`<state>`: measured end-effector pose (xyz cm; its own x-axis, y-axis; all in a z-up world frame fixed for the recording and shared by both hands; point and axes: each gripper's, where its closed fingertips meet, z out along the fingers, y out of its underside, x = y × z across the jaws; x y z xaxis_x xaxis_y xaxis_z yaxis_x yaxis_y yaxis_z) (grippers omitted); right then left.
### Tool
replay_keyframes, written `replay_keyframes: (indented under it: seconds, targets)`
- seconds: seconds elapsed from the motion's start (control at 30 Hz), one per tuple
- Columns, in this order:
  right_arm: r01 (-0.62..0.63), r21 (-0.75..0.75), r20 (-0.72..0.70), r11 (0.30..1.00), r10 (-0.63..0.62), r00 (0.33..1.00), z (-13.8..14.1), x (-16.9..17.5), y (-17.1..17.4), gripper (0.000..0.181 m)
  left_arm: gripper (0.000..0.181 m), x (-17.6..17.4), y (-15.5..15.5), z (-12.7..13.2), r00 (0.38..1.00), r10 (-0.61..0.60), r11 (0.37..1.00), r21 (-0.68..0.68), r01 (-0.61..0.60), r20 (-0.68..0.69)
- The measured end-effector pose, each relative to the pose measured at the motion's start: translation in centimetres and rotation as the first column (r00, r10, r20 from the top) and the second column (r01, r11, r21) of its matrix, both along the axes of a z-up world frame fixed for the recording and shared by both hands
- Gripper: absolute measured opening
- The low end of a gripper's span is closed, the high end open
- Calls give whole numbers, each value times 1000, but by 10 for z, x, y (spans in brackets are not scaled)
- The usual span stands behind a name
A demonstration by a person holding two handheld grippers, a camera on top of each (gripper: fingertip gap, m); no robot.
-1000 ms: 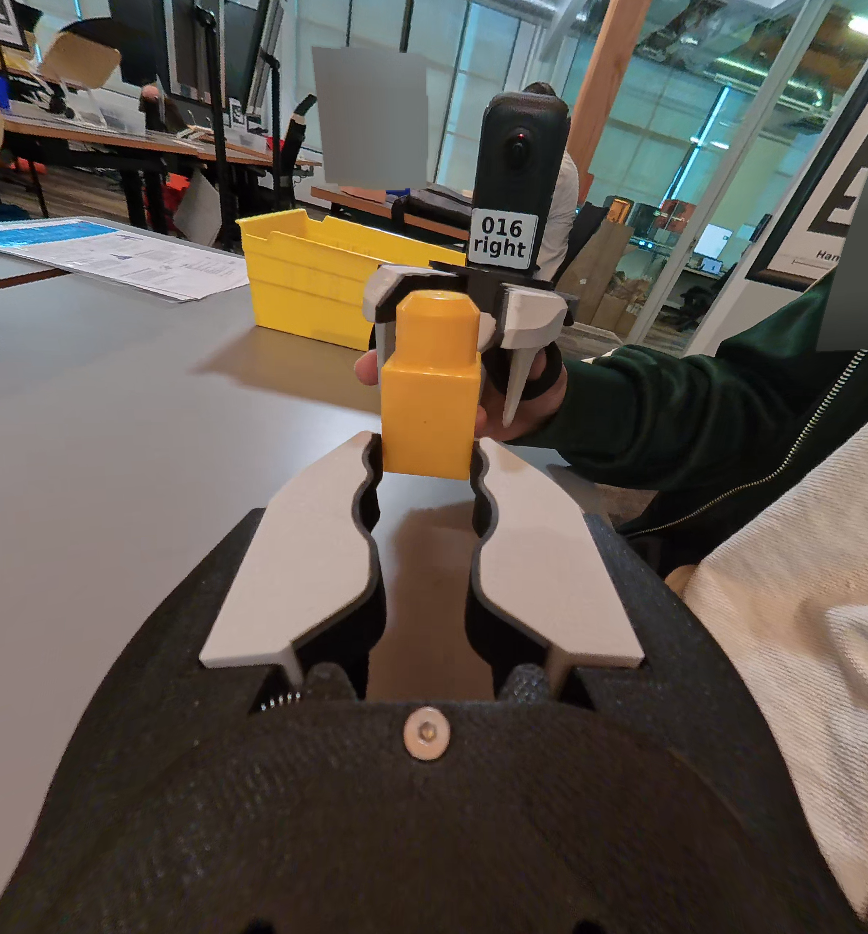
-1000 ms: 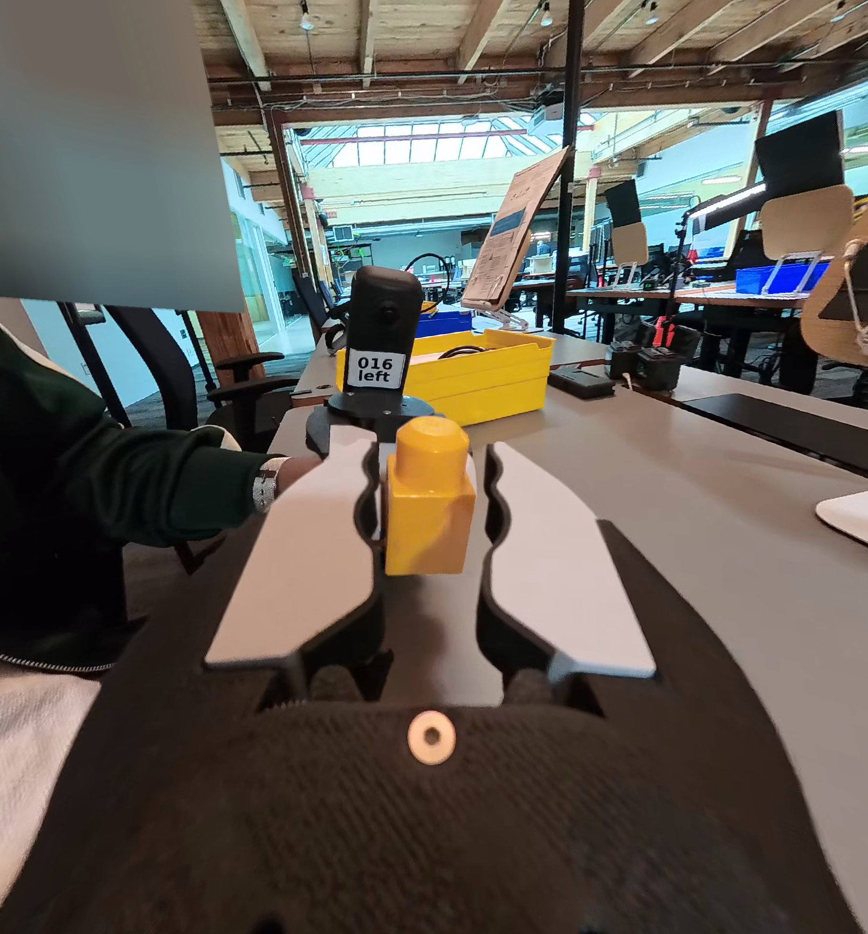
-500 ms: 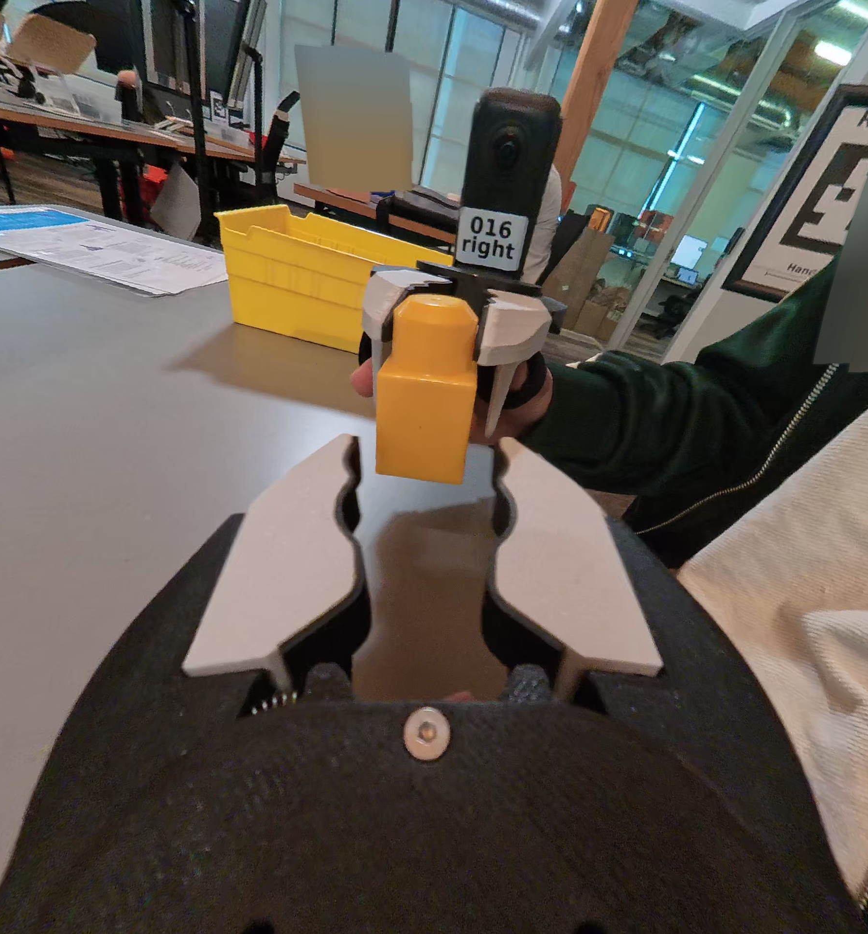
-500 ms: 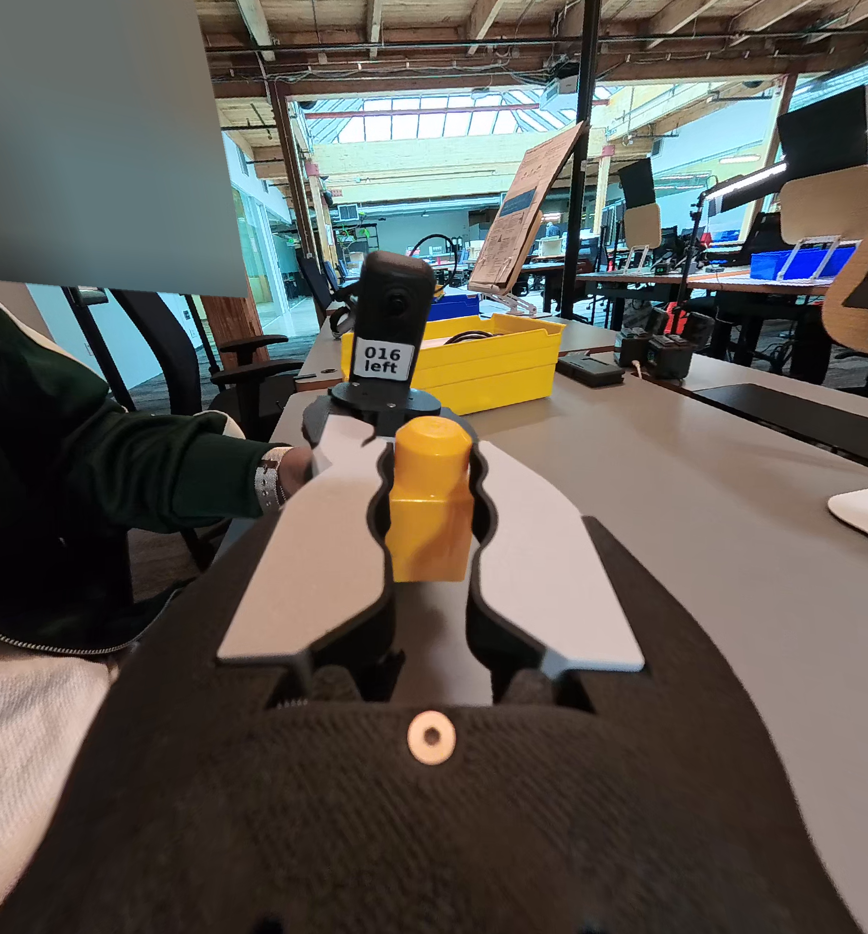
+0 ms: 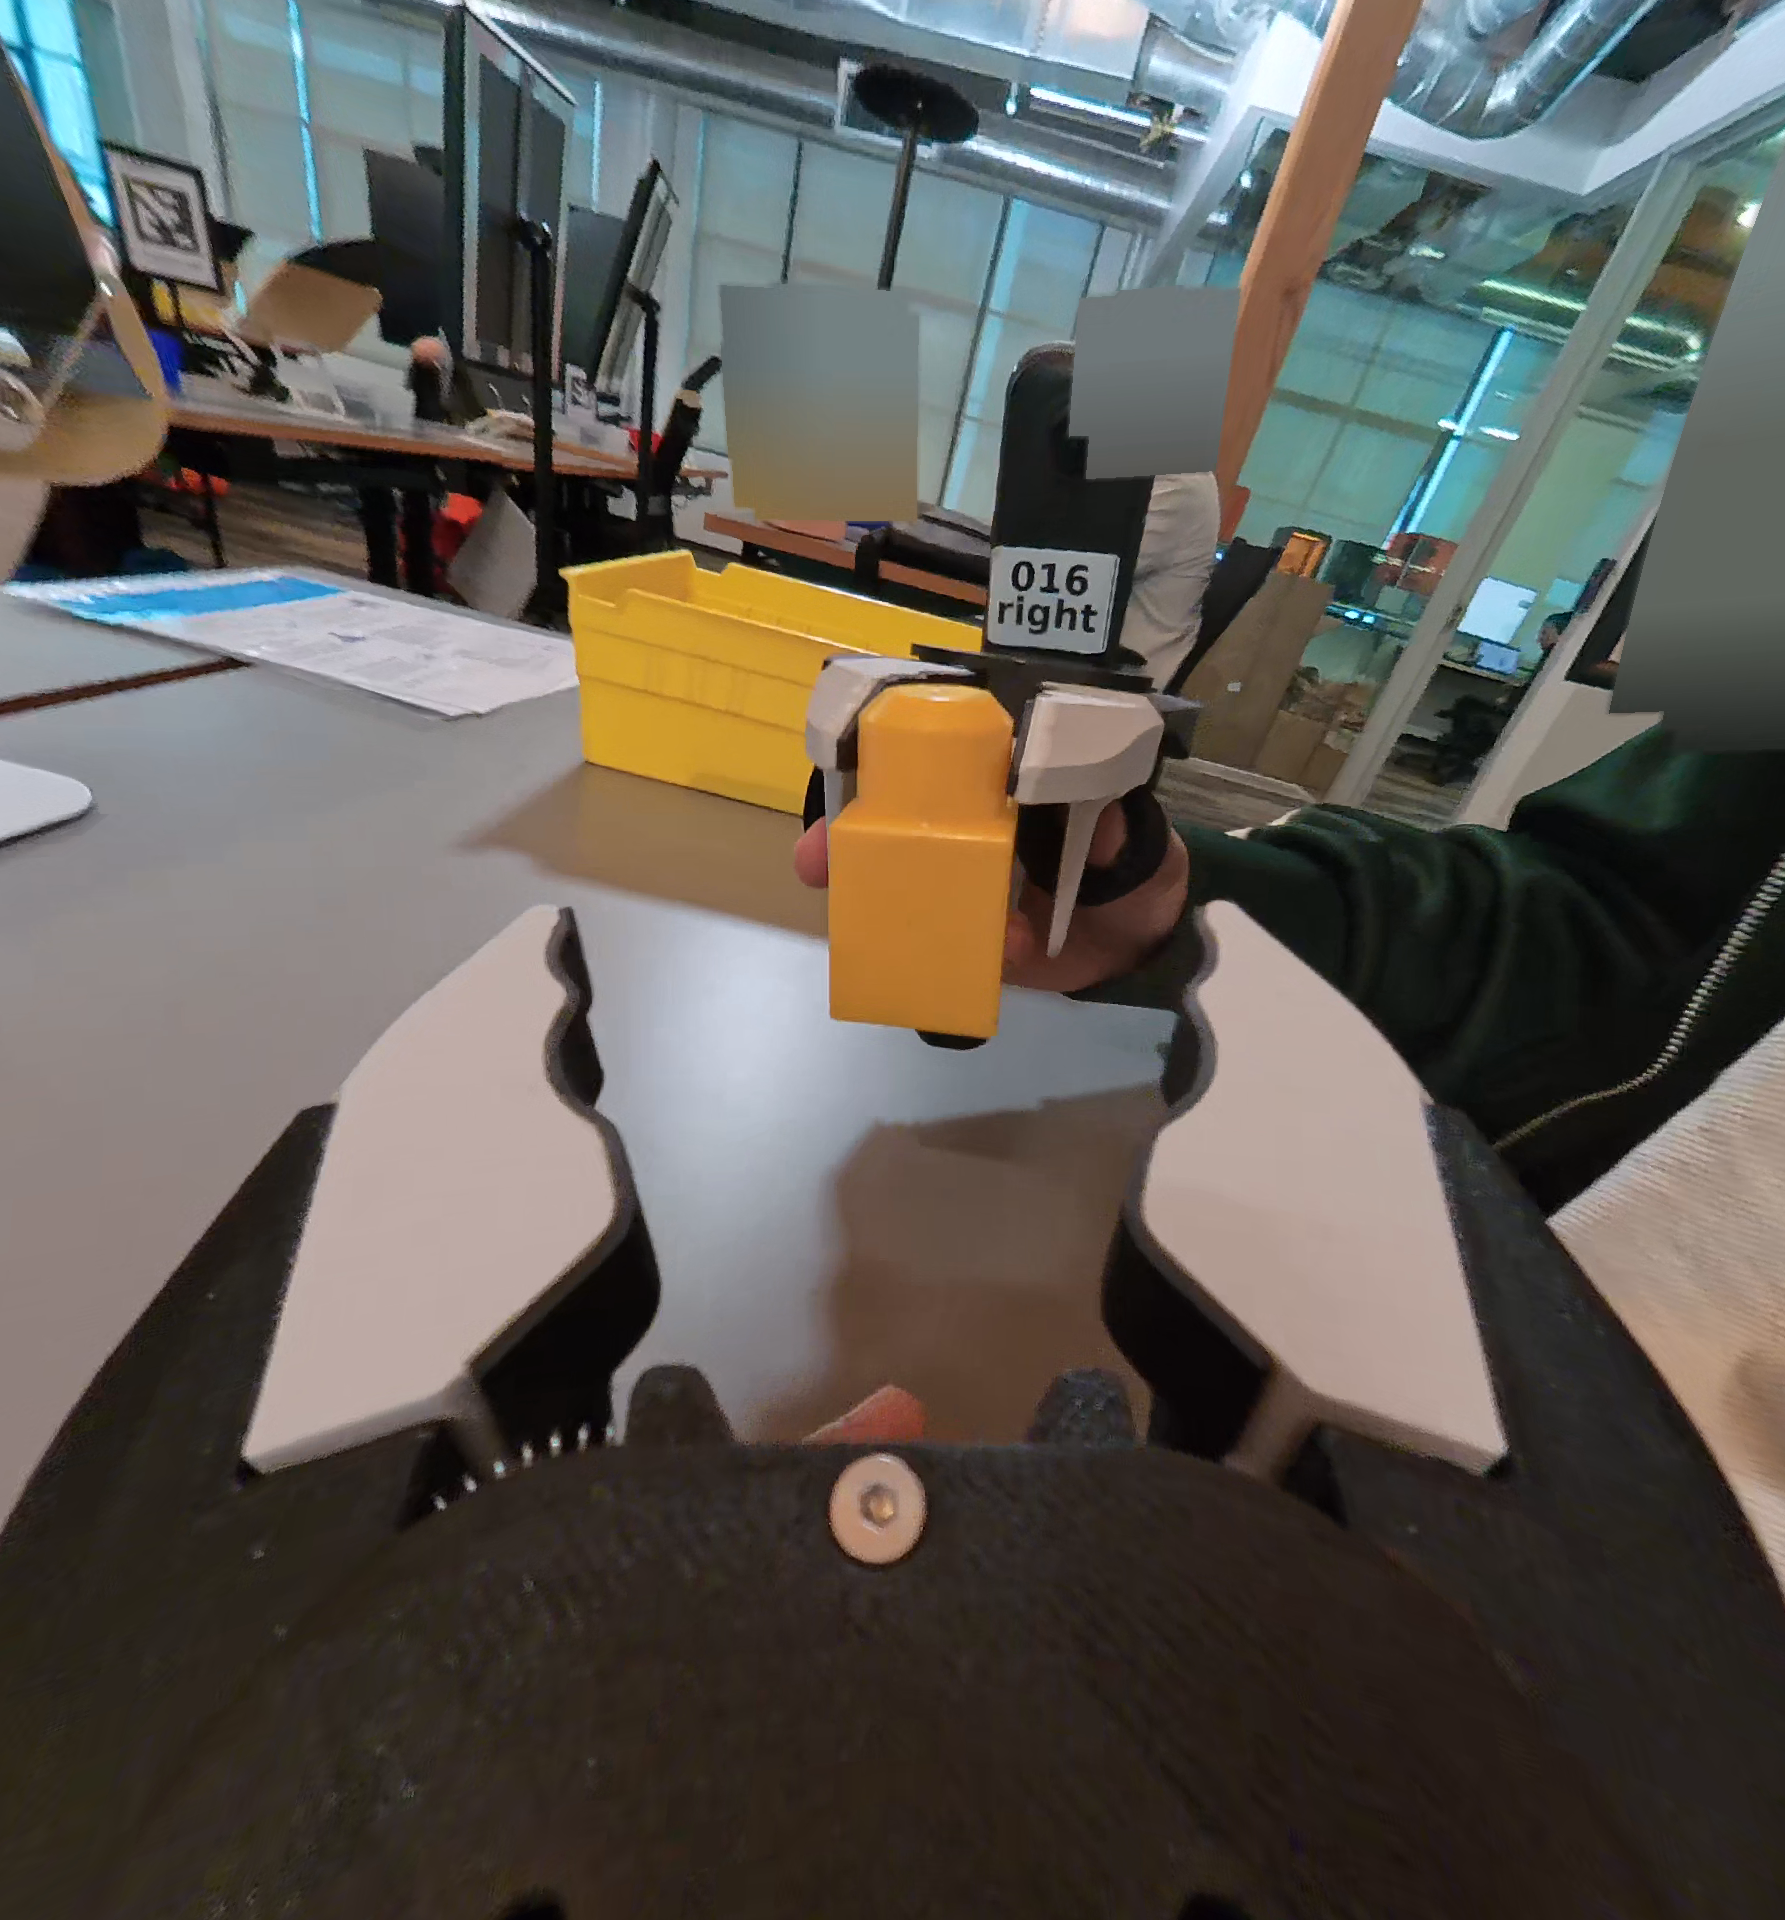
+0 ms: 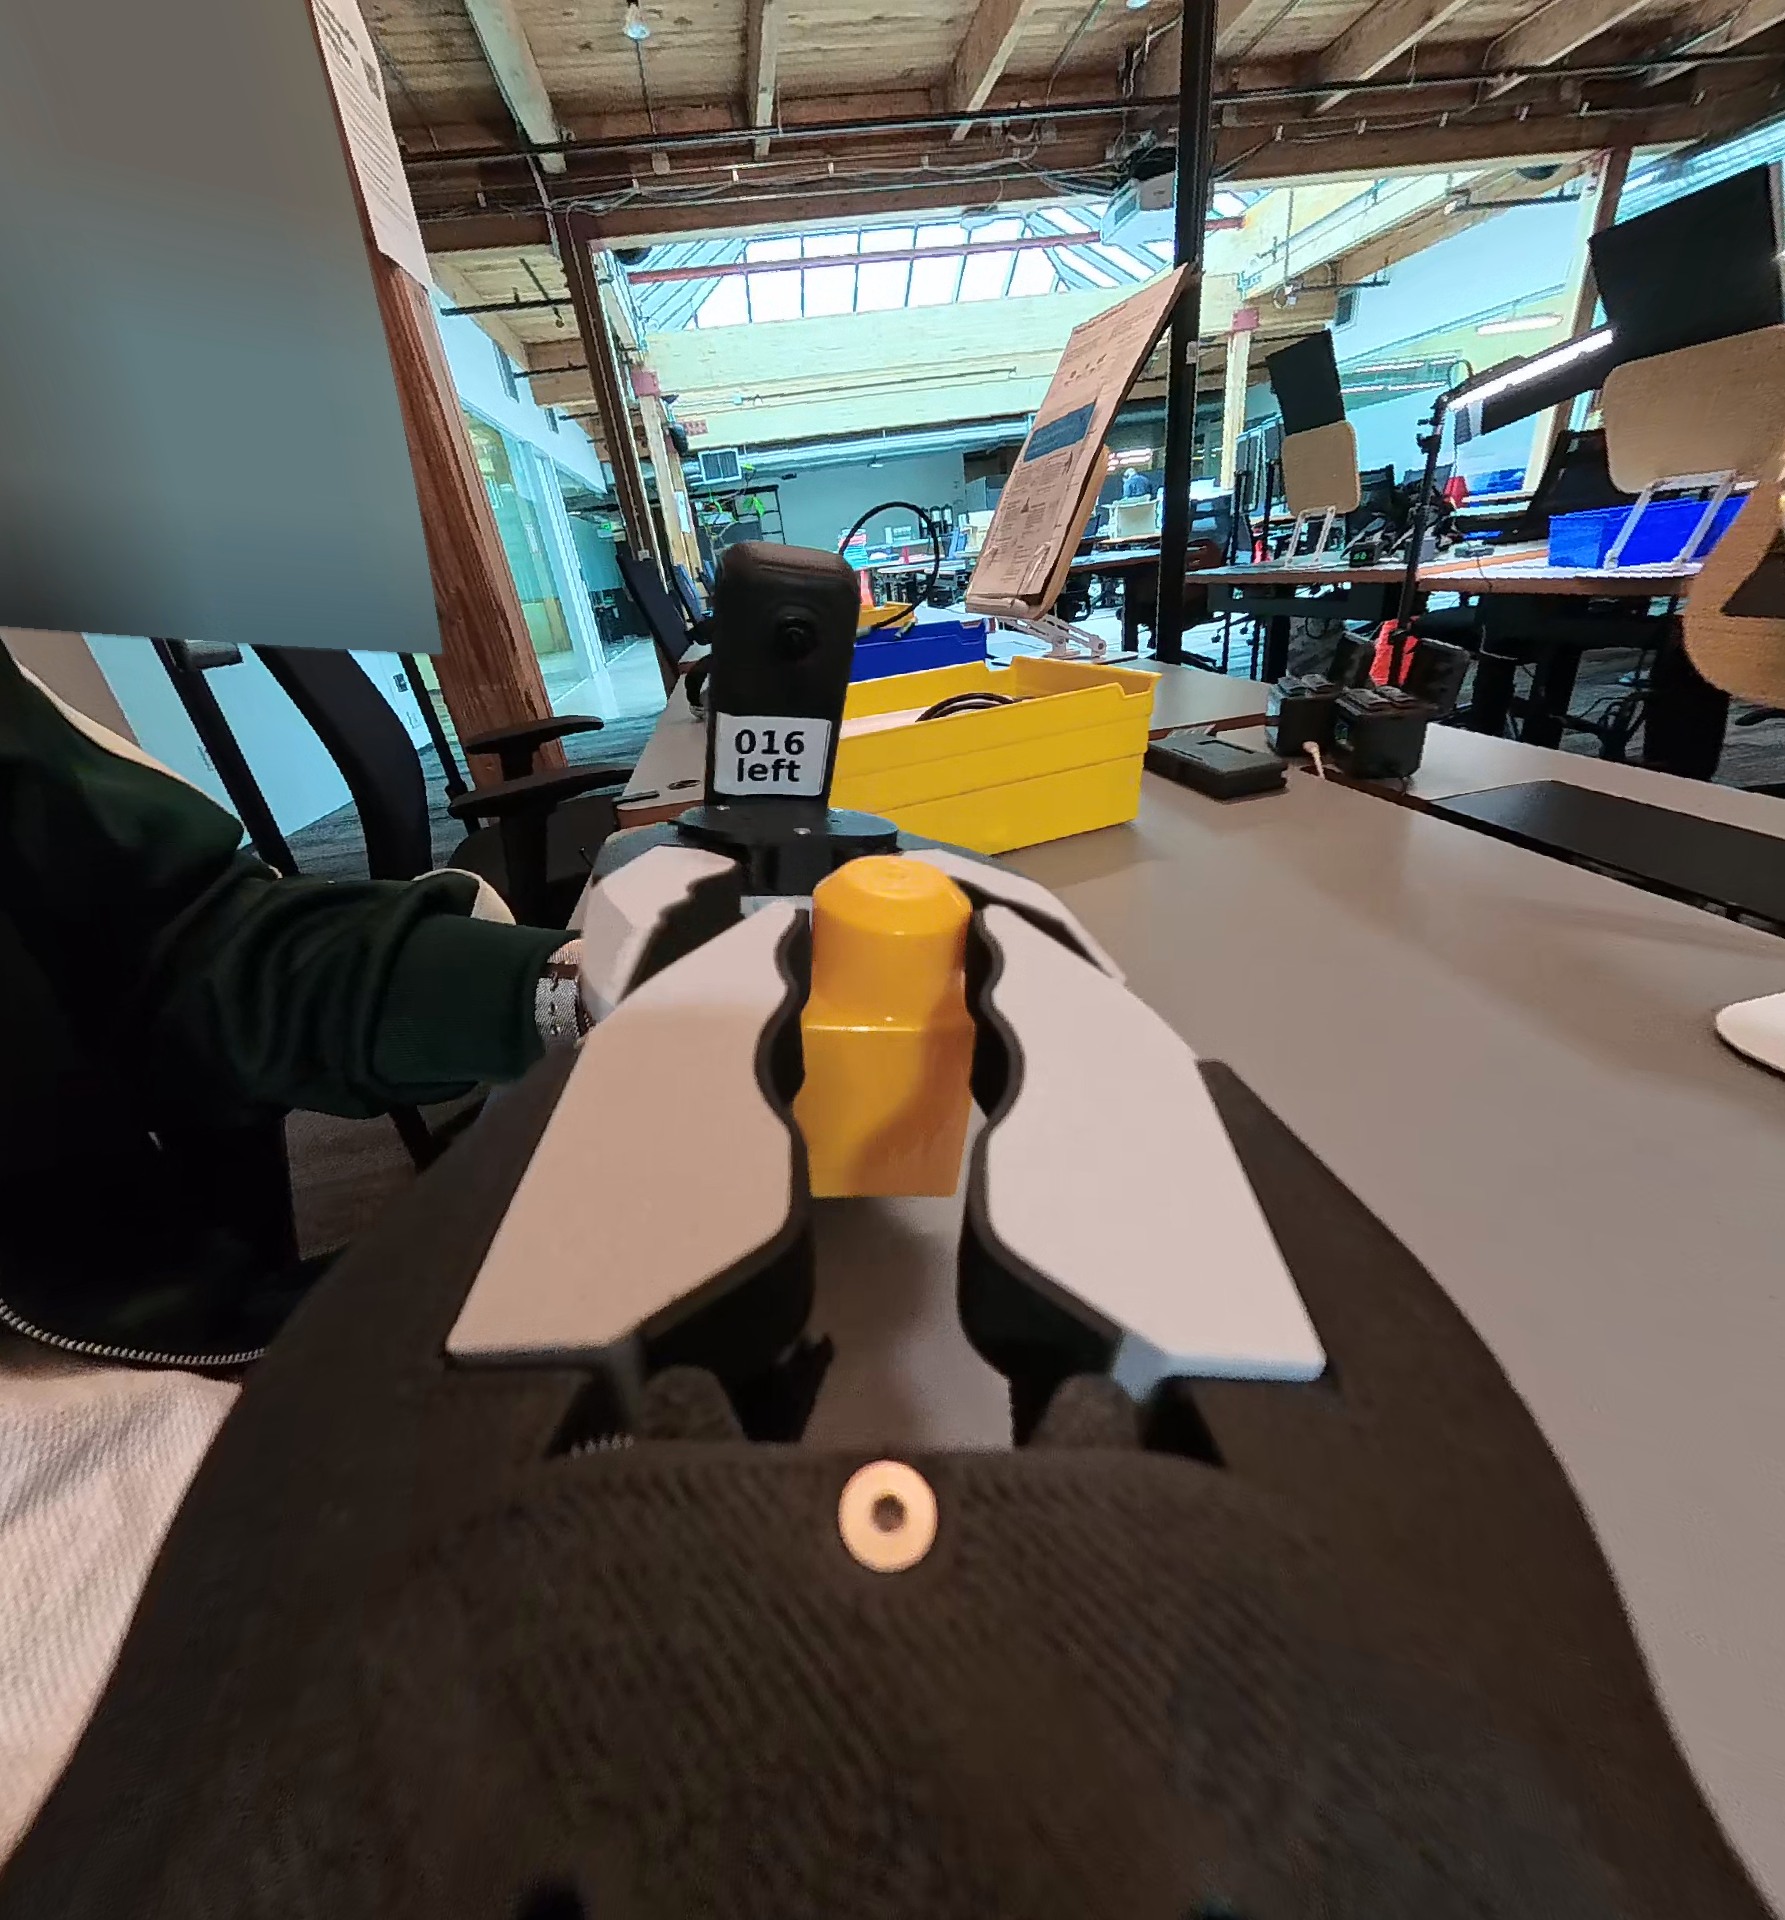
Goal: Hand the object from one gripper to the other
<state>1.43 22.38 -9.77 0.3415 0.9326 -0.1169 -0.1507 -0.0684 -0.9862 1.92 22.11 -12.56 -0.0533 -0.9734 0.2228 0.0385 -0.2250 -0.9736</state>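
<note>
Yellow block point(image 6: 888, 1070) pinched between the right gripper point(image 6: 883, 997) fingers, held in the air above the grey table point(image 5: 244, 883).

One block only: glossy yellow plastic, square-bodied with a single round stud on top, standing upright. The left gripper point(image 5: 872, 997) faces it with its fingers spread wide, apart from the block. Behind on the table sits one yellow bin point(image 5: 701, 686) and some printed sheets point(image 5: 348, 634); beyond lies an open workshop with desks, glass walls and wooden beams.

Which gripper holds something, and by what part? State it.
The right gripper holds the yellow block, its jaws shut on the two sides of the block's upper half. The left gripper is open and holds nothing.
</note>
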Motion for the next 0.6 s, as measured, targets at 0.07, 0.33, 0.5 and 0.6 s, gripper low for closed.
replay_keyframes:
  seconds: [0.07, 0.33, 0.5, 0.6]
  targets:
    - [-4, 1, -4, 1000, 4, 1000, 0, -2, -1, 28, 116, 2, 0, 0, 1000, 27, 999, 40, -27, 2]
    - [-21, -2, -17, 1000, 21, 1000, 2, -6, -5, 28, 83, 6, -10, -10, 998, -35, 998, 56, 39, -59]
    - [-36, -4, -30, 999, 36, 999, 3, -12, -9, 28, 75, 9, -15, -9, 997, -55, 997, 57, 58, -52]
    - [-43, 2, -28, 999, 43, 999, 4, -16, -11, 28, 68, 10, -18, -8, 997, -68, 996, 59, 70, -43]
